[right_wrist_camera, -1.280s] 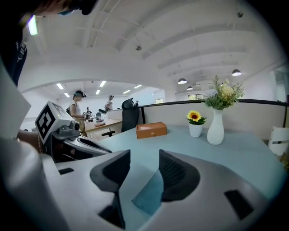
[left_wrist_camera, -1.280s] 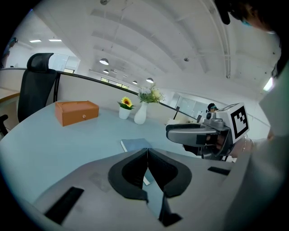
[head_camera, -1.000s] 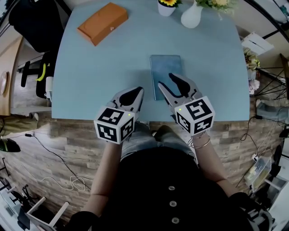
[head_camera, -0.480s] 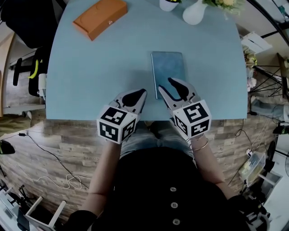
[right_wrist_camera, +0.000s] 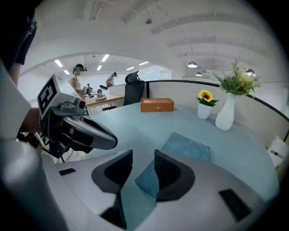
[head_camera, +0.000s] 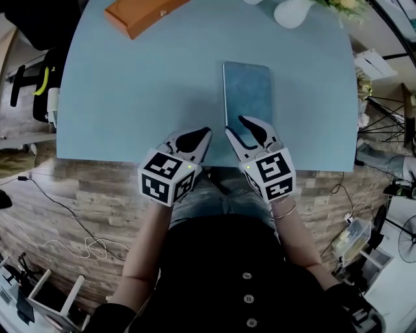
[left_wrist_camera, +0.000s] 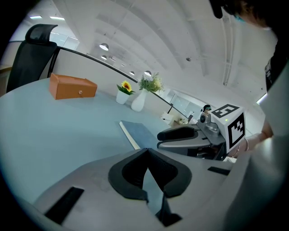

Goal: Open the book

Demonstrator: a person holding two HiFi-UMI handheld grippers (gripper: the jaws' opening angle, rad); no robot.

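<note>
A closed teal book (head_camera: 247, 91) lies flat on the light blue table (head_camera: 130, 97), a little right of centre. My right gripper (head_camera: 235, 125) hovers open over the book's near left corner. In the right gripper view that corner of the book (right_wrist_camera: 187, 146) shows through the gap of the right gripper (right_wrist_camera: 143, 164); whether a jaw touches it I cannot tell. My left gripper (head_camera: 203, 133) is shut and empty, over bare table just left of the book. The left gripper view has the left gripper (left_wrist_camera: 146, 151) with tips together, the book (left_wrist_camera: 140, 133) ahead and the right gripper (left_wrist_camera: 183, 134) beside it.
An orange box (head_camera: 140, 13) sits at the far left of the table. A white vase (head_camera: 292, 12) with flowers stands at the far right, with a small sunflower pot (right_wrist_camera: 204, 108) next to it. The table's near edge (head_camera: 130, 159) runs just under both grippers.
The head view has tilted, so the table sits higher in the picture. My right gripper has drawn slightly back toward the book's near left corner. The left gripper has hardly moved.
</note>
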